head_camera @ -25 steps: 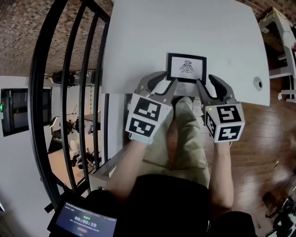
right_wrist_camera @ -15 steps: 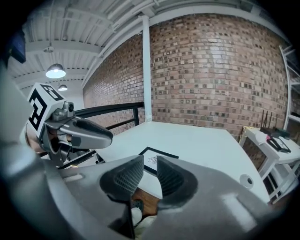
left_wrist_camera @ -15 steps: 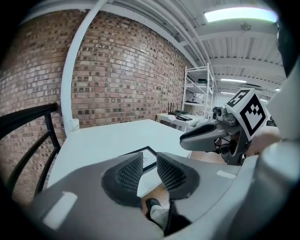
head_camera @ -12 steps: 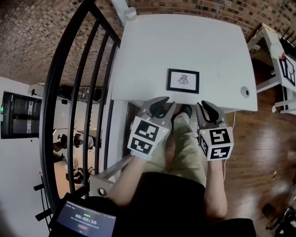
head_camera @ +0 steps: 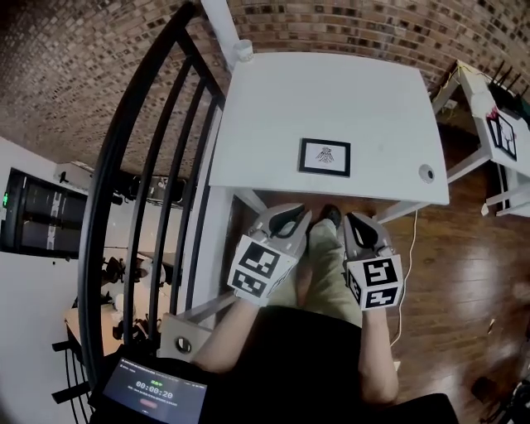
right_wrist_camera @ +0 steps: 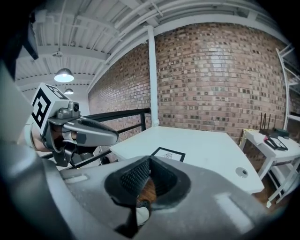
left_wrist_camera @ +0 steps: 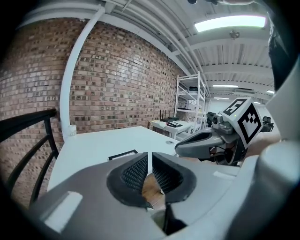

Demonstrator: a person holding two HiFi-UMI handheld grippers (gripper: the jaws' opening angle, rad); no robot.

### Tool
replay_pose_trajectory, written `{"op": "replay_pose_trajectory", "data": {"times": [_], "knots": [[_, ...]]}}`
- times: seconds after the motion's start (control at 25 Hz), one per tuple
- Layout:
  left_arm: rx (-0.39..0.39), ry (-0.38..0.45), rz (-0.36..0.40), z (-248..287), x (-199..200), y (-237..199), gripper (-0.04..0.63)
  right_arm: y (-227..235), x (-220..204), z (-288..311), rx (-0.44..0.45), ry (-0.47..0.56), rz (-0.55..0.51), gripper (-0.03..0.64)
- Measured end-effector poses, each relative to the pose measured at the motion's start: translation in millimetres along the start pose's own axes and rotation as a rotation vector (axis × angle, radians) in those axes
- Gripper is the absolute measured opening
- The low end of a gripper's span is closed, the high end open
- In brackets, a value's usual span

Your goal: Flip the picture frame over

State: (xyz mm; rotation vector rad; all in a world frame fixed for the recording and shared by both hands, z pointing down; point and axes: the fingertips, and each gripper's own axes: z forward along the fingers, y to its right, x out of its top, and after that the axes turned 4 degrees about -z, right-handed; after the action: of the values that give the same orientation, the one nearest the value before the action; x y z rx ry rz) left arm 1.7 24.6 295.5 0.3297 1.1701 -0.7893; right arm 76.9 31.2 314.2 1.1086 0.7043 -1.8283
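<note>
A red brick wall backs the room, with dark wooden floor to the right and a black metal railing curving down the left. Between them stands a white bench, its top bare over most of its area.

Both grippers hang short of the bench's near edge, above the person's legs and side by side. The left gripper has its jaws closing. Only a thin slit shows between the ribbed pads, and nothing is in it. The right gripper has its jaws clenched together on nothing.

The picture frame, black-edged, lies flat on the bench close to the near edge. Its picture side faces up and shows a small dark drawing on white. It is apart from both grippers. A round cable grommet sits in the bench top to the frame's right.
</note>
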Motion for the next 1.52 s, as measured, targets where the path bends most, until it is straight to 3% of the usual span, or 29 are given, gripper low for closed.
{"op": "replay_pose_trajectory", "data": {"times": [0.4, 0.56, 0.88, 1.52], "knots": [[0.009, 0.117, 0.006, -50, 6, 38, 0.015, -35, 5, -51, 0.028, 0.085, 0.075, -0.006], [0.004, 0.158, 0.018, -46, 14, 41, 0.015, -38, 21, -54, 0.037, 0.127, 0.05, -0.007], [-0.012, 0.165, 0.054, -54, 11, 53, 0.015, -56, 27, -61, 0.045, 0.157, 0.033, -0.008], [-0.028, 0.163, 0.043, -47, 5, 56, 0.015, -60, 28, -55, 0.081, 0.173, -0.003, -0.008]]}}
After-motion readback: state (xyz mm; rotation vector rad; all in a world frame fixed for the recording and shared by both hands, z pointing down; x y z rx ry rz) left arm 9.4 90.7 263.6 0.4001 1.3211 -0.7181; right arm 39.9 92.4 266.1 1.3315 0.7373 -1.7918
